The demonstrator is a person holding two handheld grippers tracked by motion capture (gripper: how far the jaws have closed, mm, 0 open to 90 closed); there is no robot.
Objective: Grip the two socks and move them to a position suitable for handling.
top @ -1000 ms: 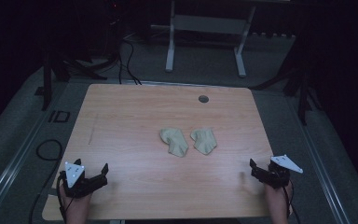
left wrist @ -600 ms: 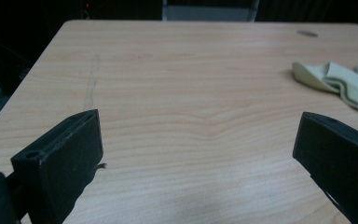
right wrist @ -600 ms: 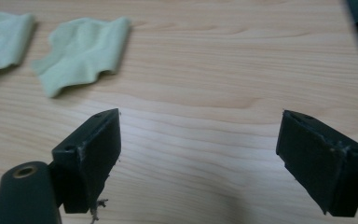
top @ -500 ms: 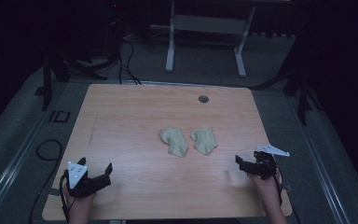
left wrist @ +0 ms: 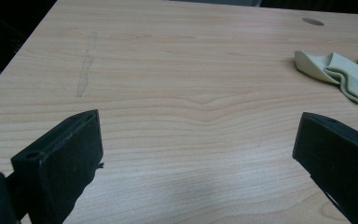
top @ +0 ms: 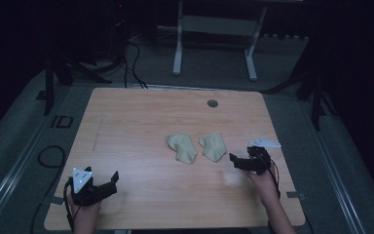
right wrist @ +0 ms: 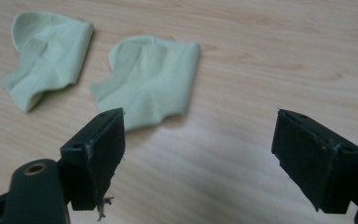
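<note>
Two pale green socks are lying side by side near the middle of a light wood-grain table [top: 126,126], their soft knit fabric rumpled into short, folded shapes. The right sock [top: 213,146] is sitting just beside the left sock [top: 181,147], the two close but apart. The right gripper [top: 241,162], black and blocky with a grey three-cornered plate on top, is hovering just beside the right sock, its jaws spread wide and grasping nothing. The left gripper [top: 108,181] is resting near the table's front left corner, well apart from both socks, jaws likewise parted and empty.

The right gripper view is revealing what the high view cannot: the ribbed cuff and creased folds of the right sock [right wrist: 149,79], the curled opening of the left sock [right wrist: 46,58], and frayed threads clinging to one matte black jaw. The left gripper view is showing a faint pencil-like streak along the table's grain and the left sock [left wrist: 335,74] bunched at the far right. The high view alone is taking in a round grommet [top: 212,103] near the table's far edge, a person's hands gripping both tools, and grey carpet with dark cables around the table.
</note>
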